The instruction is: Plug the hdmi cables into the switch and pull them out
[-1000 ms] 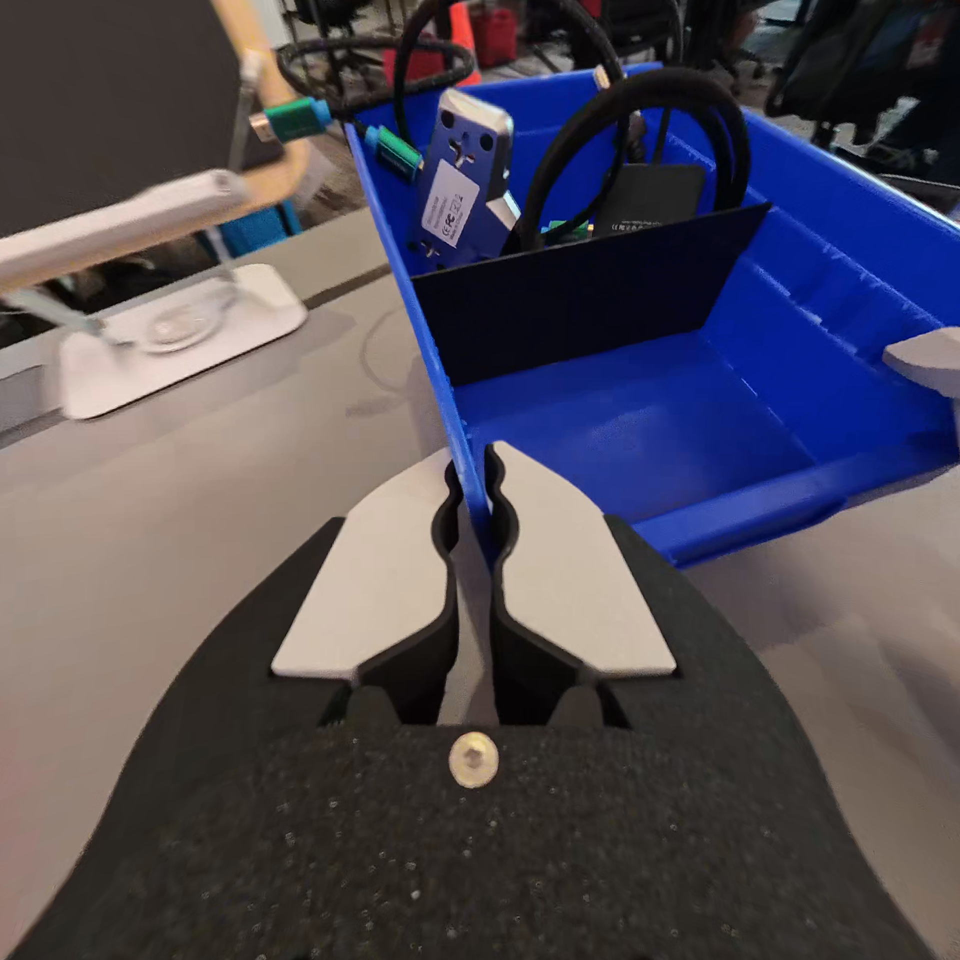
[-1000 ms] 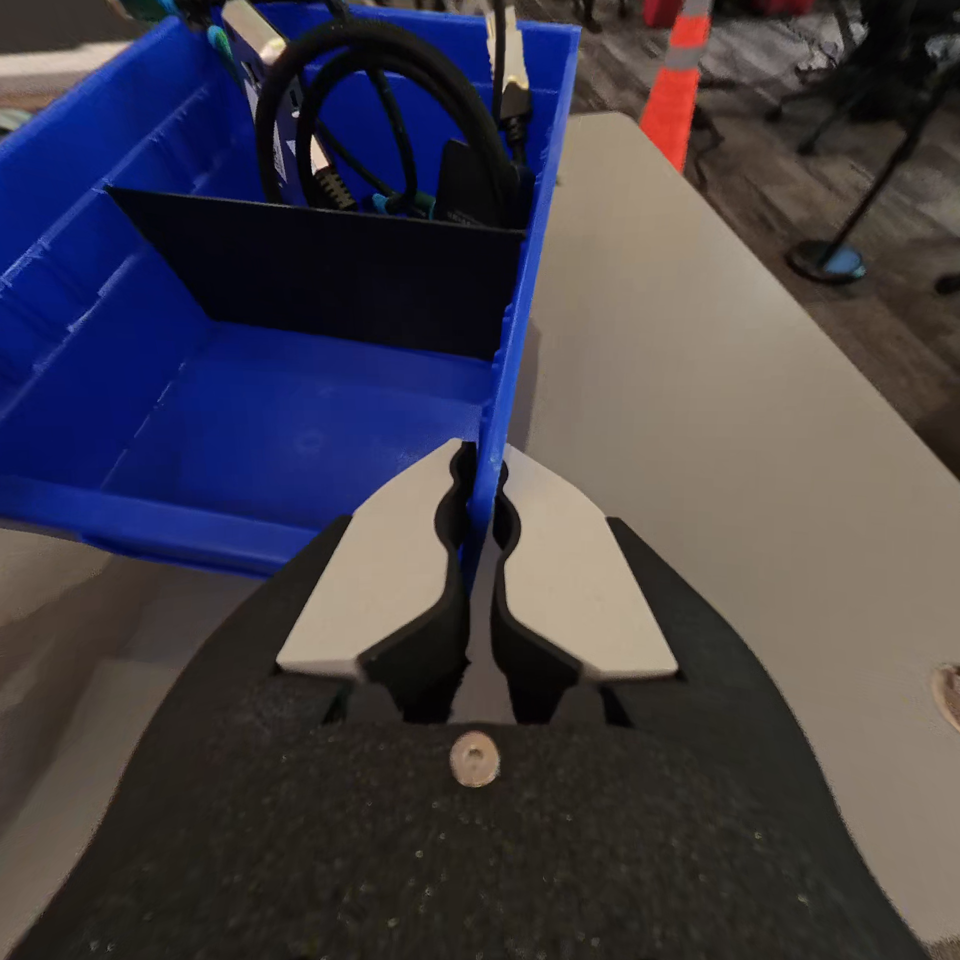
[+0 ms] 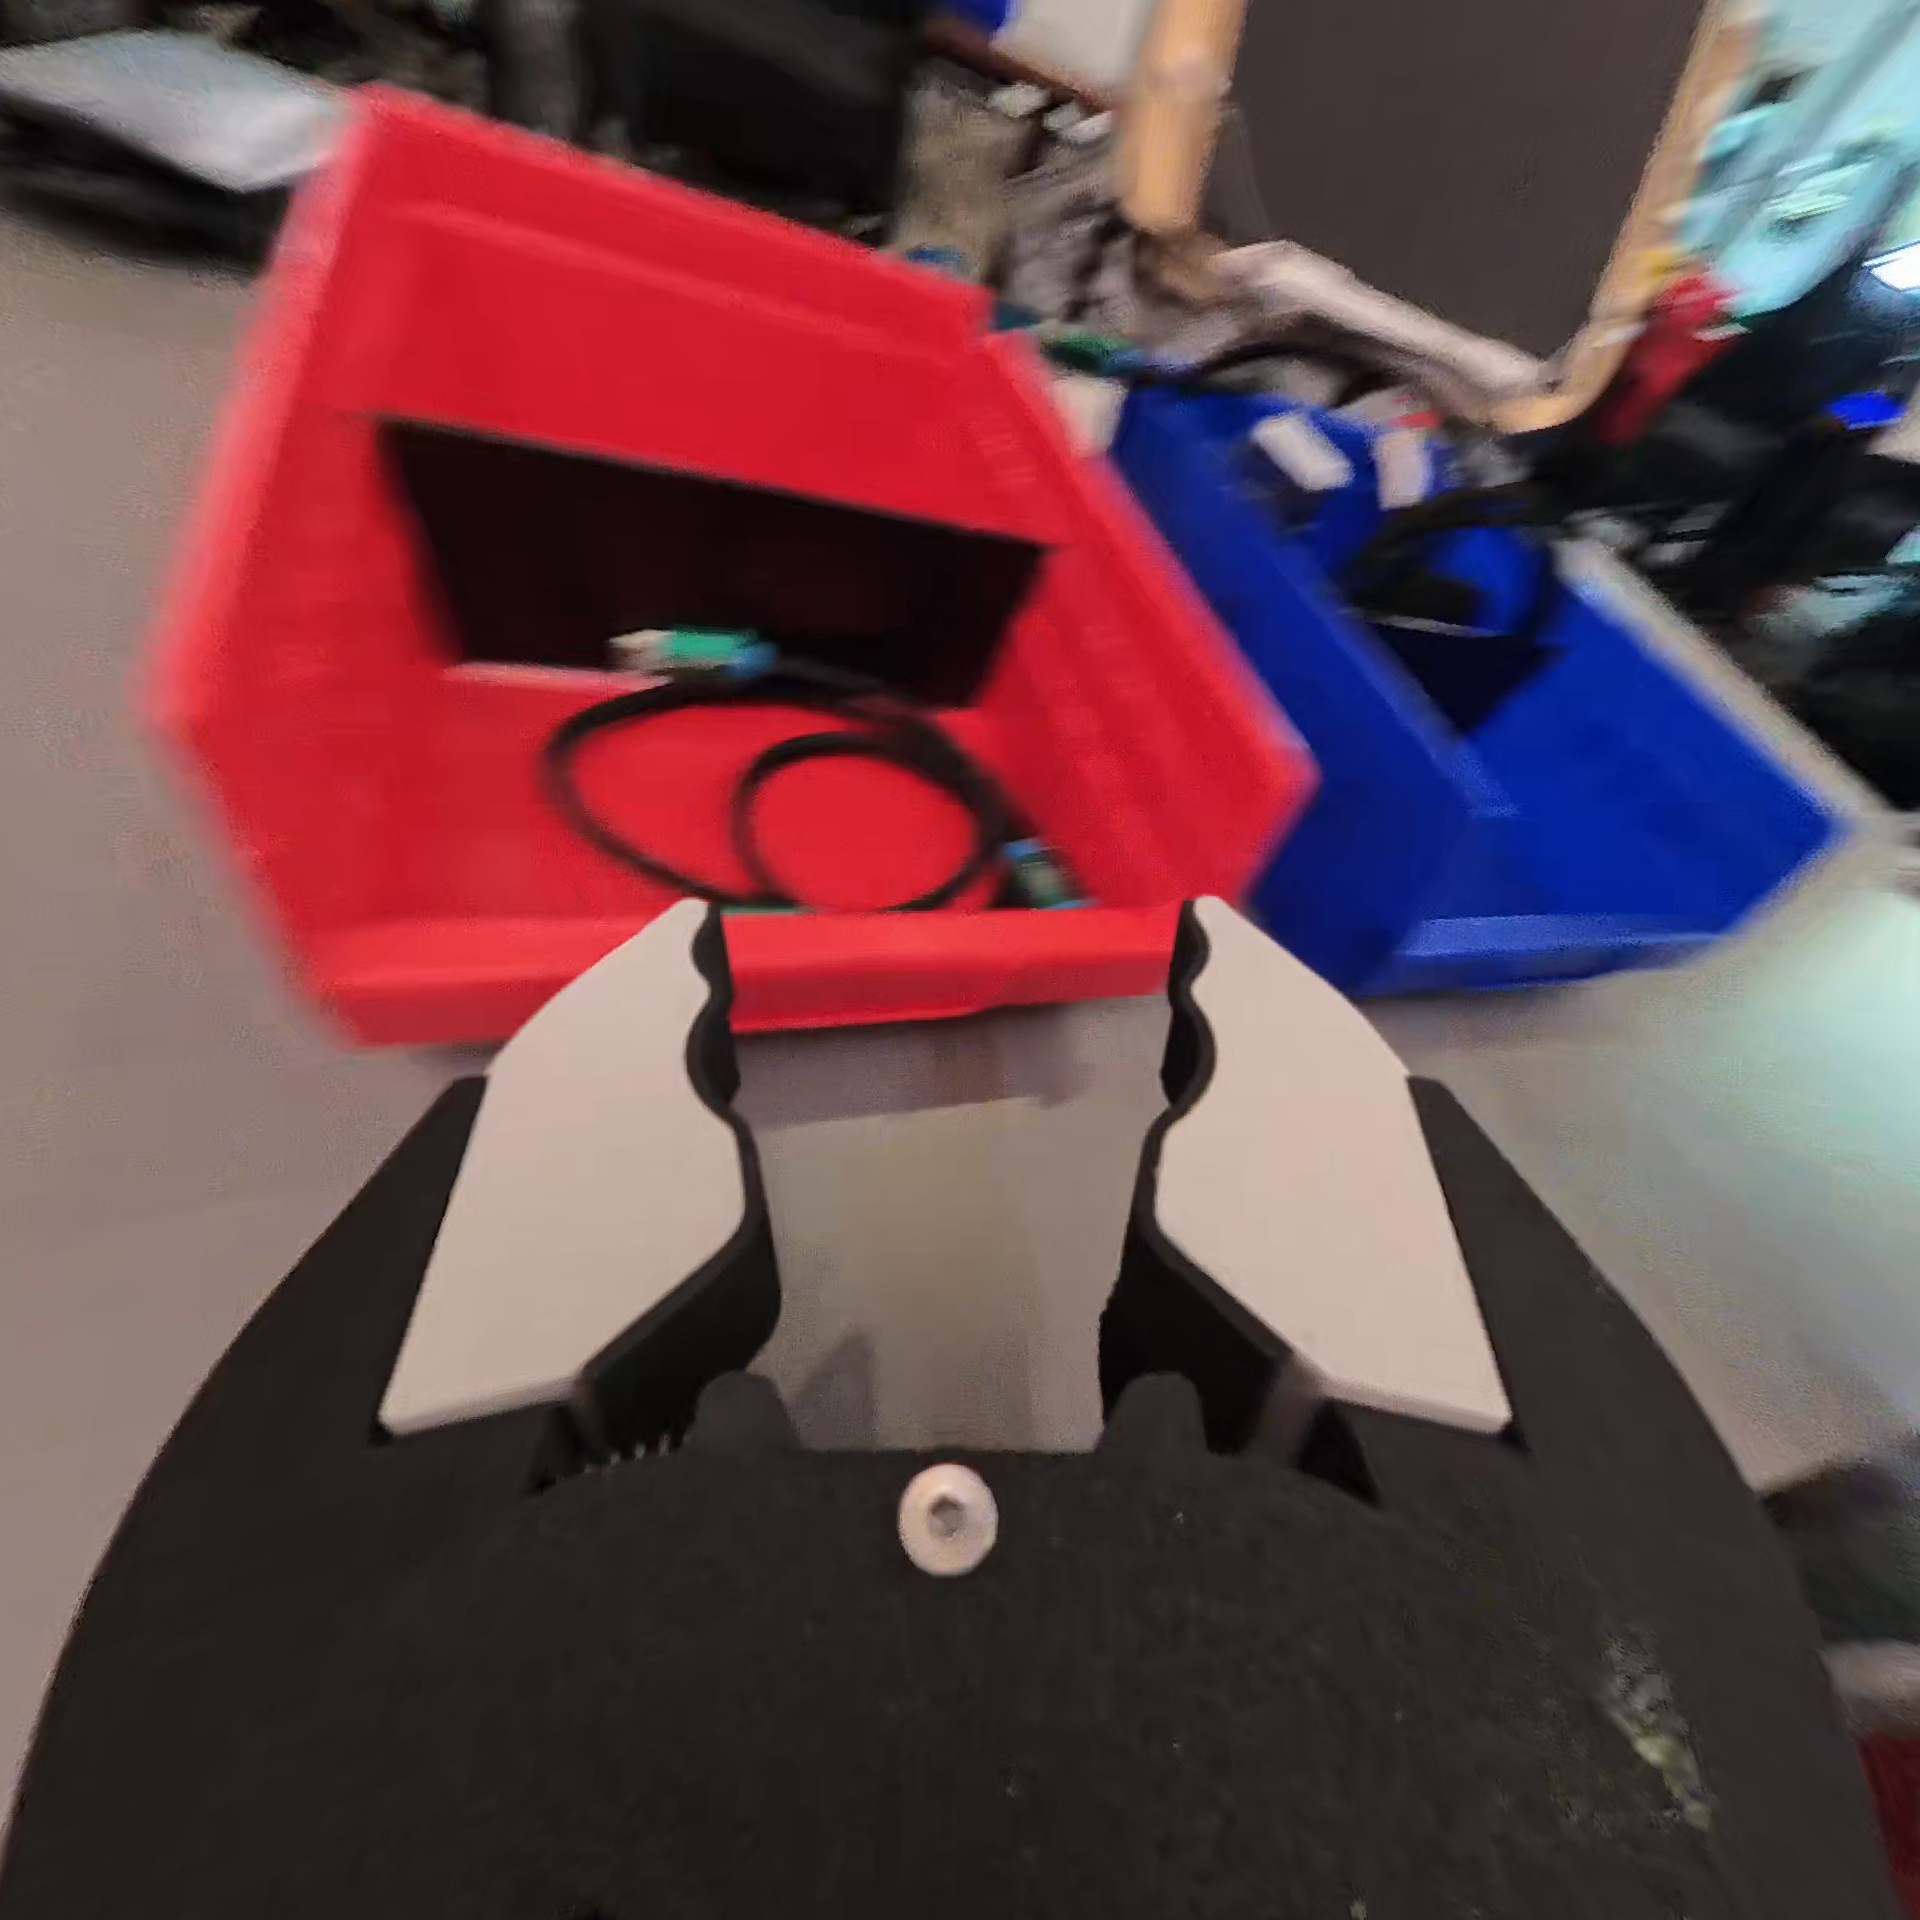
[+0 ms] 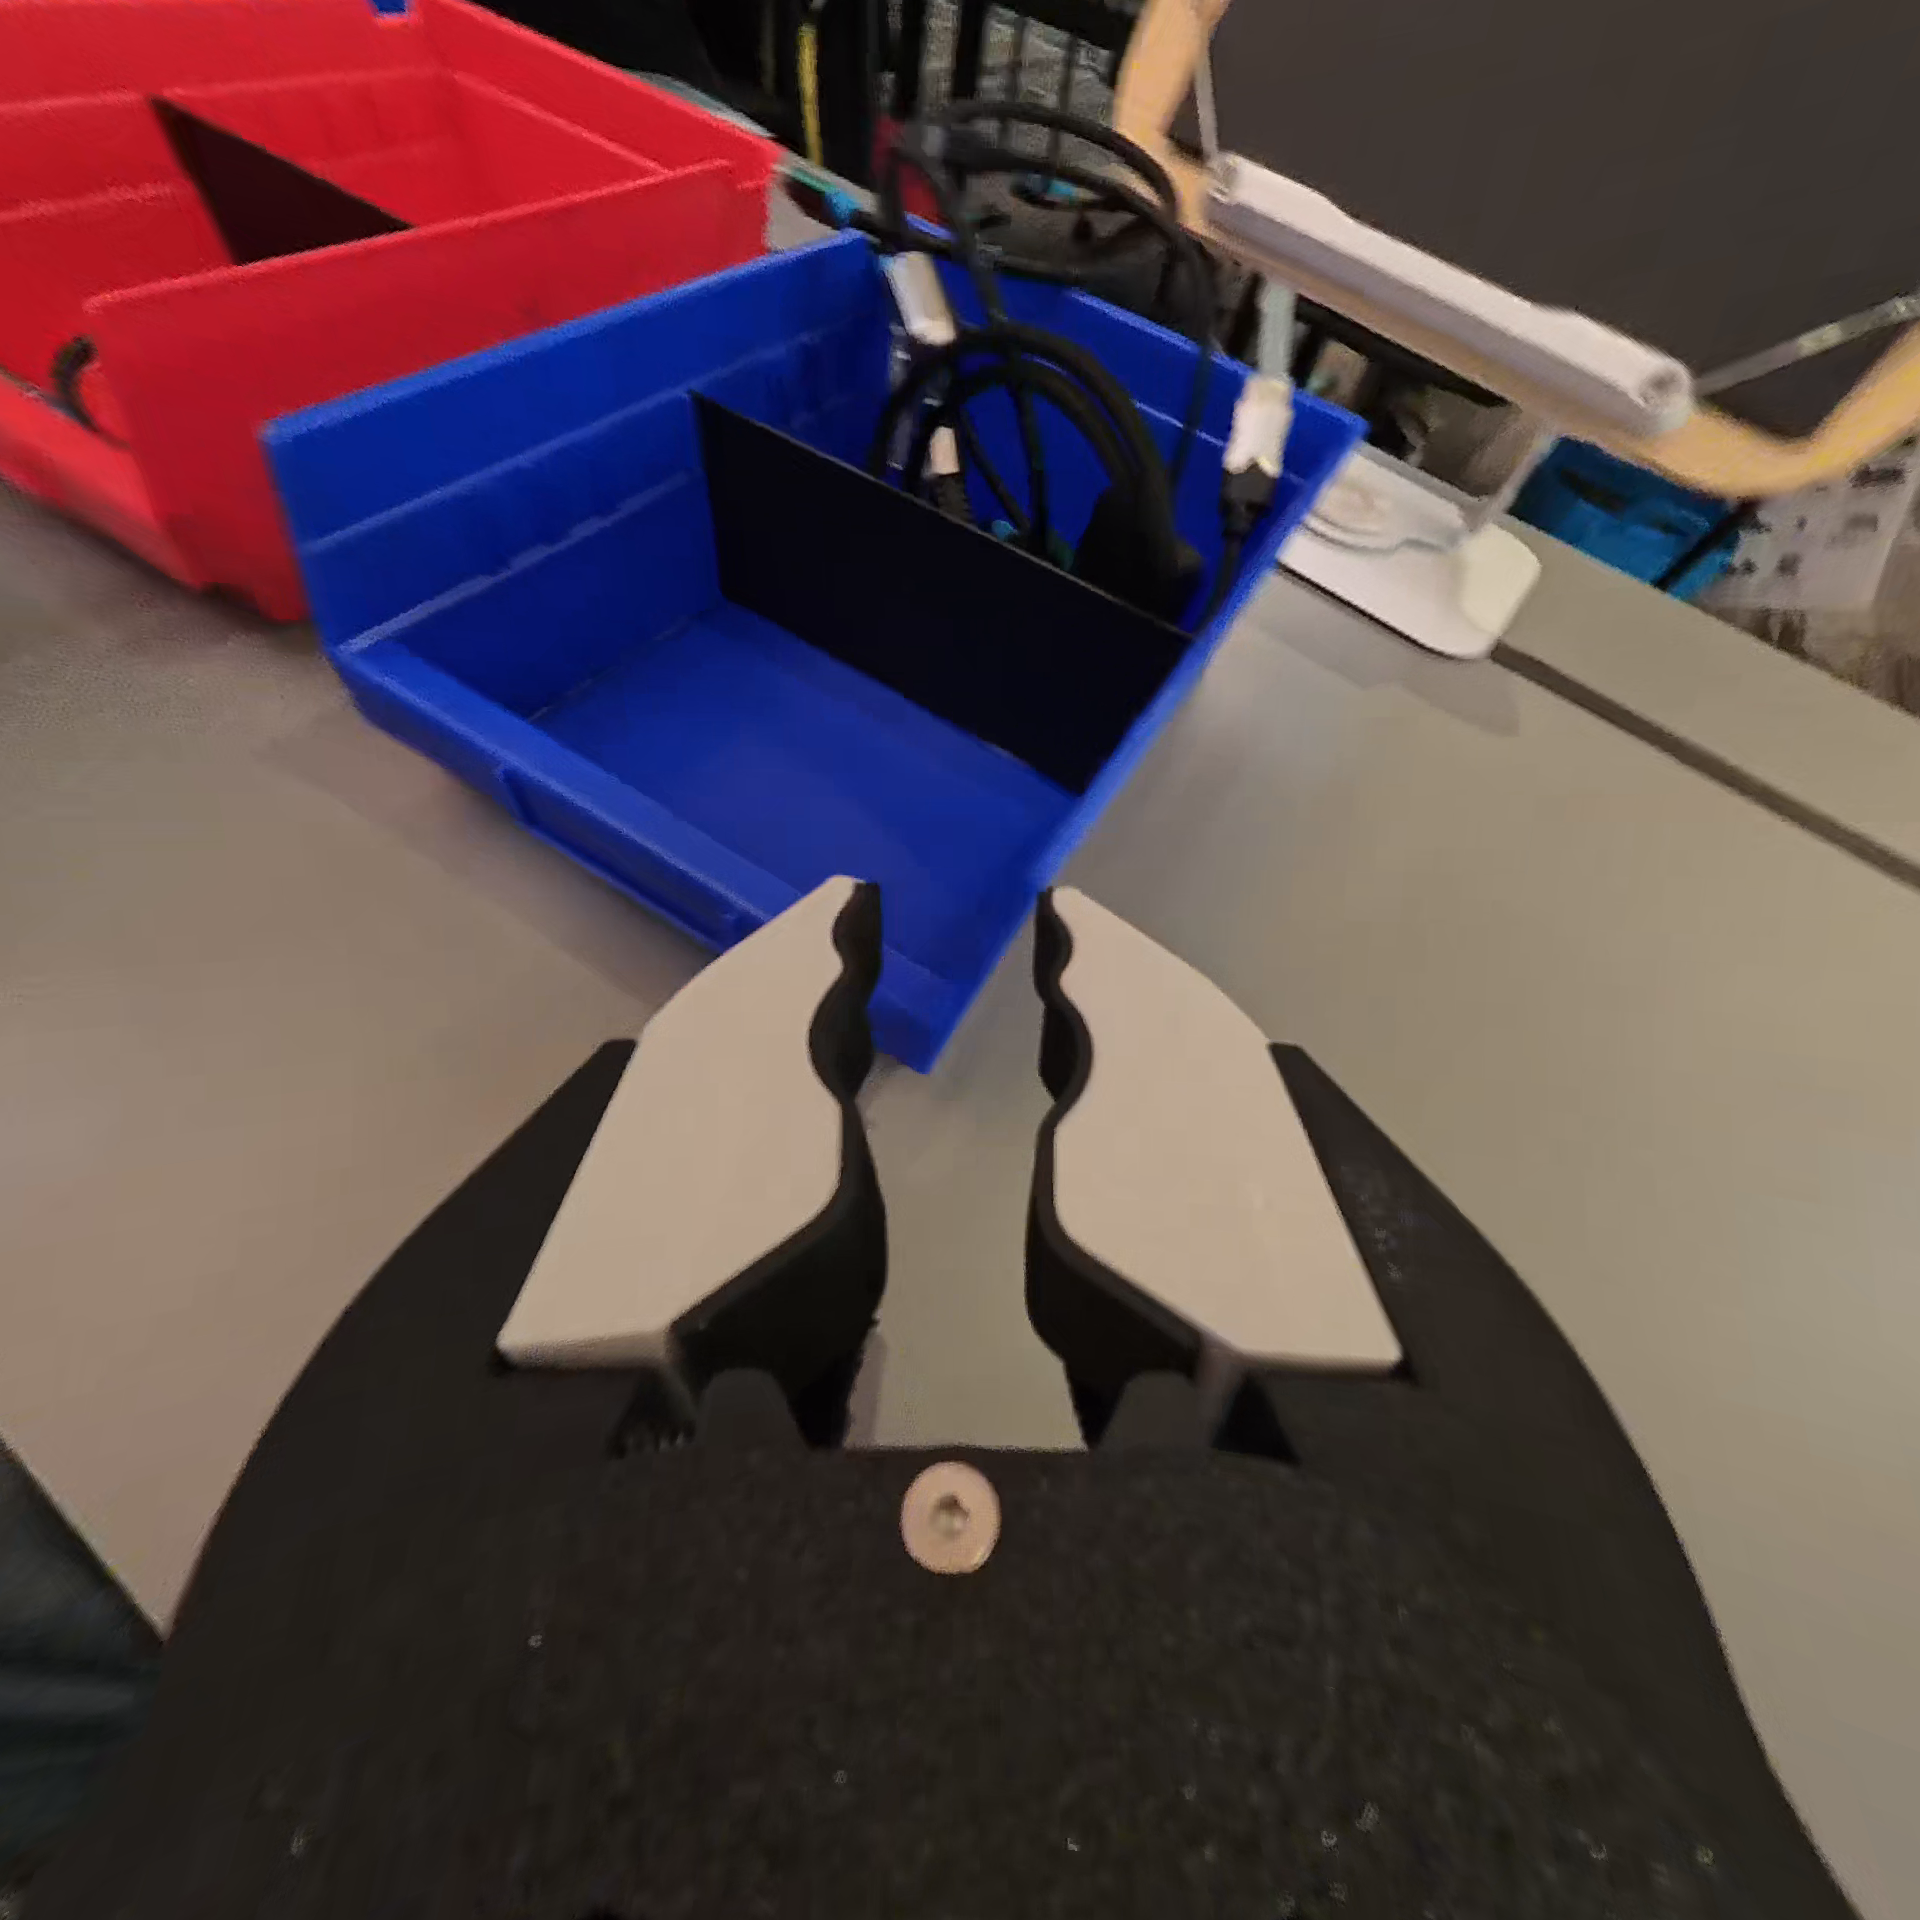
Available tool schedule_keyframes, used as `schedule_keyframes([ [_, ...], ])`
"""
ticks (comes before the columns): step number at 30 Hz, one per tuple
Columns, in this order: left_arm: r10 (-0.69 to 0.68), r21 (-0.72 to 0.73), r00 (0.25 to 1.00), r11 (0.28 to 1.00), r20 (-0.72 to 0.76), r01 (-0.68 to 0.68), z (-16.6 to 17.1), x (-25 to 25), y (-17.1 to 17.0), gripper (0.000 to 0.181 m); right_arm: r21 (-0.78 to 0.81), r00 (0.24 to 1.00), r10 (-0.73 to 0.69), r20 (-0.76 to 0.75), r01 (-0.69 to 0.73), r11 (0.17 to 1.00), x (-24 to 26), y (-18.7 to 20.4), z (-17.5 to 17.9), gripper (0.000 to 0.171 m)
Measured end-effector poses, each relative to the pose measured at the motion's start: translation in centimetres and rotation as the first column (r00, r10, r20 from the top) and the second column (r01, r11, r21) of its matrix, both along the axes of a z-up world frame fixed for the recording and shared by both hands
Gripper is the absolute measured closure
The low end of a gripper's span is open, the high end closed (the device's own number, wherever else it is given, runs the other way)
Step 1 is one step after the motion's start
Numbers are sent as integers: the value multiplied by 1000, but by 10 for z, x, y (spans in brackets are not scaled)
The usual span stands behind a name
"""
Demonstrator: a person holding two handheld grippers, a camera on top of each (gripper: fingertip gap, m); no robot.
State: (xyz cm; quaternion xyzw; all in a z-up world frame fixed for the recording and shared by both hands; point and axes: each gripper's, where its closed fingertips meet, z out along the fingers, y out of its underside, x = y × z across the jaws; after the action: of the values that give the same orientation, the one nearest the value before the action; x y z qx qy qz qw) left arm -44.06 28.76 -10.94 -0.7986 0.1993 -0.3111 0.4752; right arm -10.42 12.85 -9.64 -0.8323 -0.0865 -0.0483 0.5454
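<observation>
The left tongs [image 3: 945,935] gape wide and empty just short of the red bin [image 3: 416,727] on the table [image 3: 156,1091]; a coiled black cable [image 3: 831,800] lies in that bin beyond its front wall. The right tongs [image 4: 956,914] stand narrowly parted, empty, at the blue bin [image 4: 582,488]'s near corner; more cables [image 4: 1039,416] stand behind its divider [image 4: 935,603].

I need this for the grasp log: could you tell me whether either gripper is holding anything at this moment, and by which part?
Nothing is held. The left gripper and the right gripper are both open, with nothing between their fingers.
</observation>
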Motion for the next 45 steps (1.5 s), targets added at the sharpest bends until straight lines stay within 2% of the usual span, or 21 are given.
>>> schedule_keyframes([
  [4, 178, -12, 972, 983, -152, -181, -26, -57, 54, 107, 22, 977, 204, 56, -206, 978, -70, 23, 5, 147],
  [6, 219, 36, 961, 976, -168, -216, -26, -67, 73, 118, 2, 951, 306, 53, -306, 952, -115, 34, 3, 147],
  [8, 191, 29, 970, 982, -148, -189, -29, -63, 88, 123, -44, 924, 383, -23, -383, 923, -157, 45, -10, 144],
  [10, 170, 17, 975, 985, -141, -169, -32, -58, 97, 143, -114, 909, 398, -123, -412, 904, -192, 56, -29, 139],
  [11, 155, 13, 976, 988, -150, -155, -34, -56, 97, 176, -139, 912, 378, -158, -400, 906, -205, 63, -36, 139],
  [12, 158, 14, 972, 987, -176, -158, -35, -58, 95, 176, -164, 921, 349, -175, -376, 912, -214, 71, -43, 139],
  [15, 199, 77, 922, 980, -333, -184, -36, -73, 69, 179, -194, 947, 271, -173, -303, 933, -232, 90, -51, 131],
  [17, 234, 62, 917, 972, -324, -226, -36, -84, 40, 179, -176, 955, 221, -197, -256, 950, -239, 97, -48, 127],
  [19, 279, 49, 906, 959, -318, -278, -36, -94, 9, 178, -161, 946, 227, -233, -268, 950, -251, 98, -47, 122],
  [25, 397, 103, 867, 918, -301, -384, -26, -109, -64, 176, -203, 953, 199, -227, -246, 948, -263, 88, -47, 155],
  [28, 449, 200, 849, 892, -279, -406, 1, -104, -81, 177, -79, 971, 194, -136, -206, 975, -256, 79, -13, 160],
  [33, 425, 390, 882, 861, -204, -325, 87, -52, -78, 177, 145, 987, 137, -88, -124, 982, -208, 63, 70, 160],
  [37, 273, 461, 941, 874, -200, -155, 136, 50, -70, 177, 242, 997, -28, -70, 45, 969, -115, 40, 122, 160],
  [41, 74, 439, 969, 898, -235, 38, 140, 180, -87, 176, 216, 969, -240, -49, 245, 945, 3, -5, 134, 162],
  [45, -114, 381, 949, 896, -294, 226, 114, 314, -118, 175, 126, 914, -400, -70, 406, 905, 124, -59, 108, 163],
])
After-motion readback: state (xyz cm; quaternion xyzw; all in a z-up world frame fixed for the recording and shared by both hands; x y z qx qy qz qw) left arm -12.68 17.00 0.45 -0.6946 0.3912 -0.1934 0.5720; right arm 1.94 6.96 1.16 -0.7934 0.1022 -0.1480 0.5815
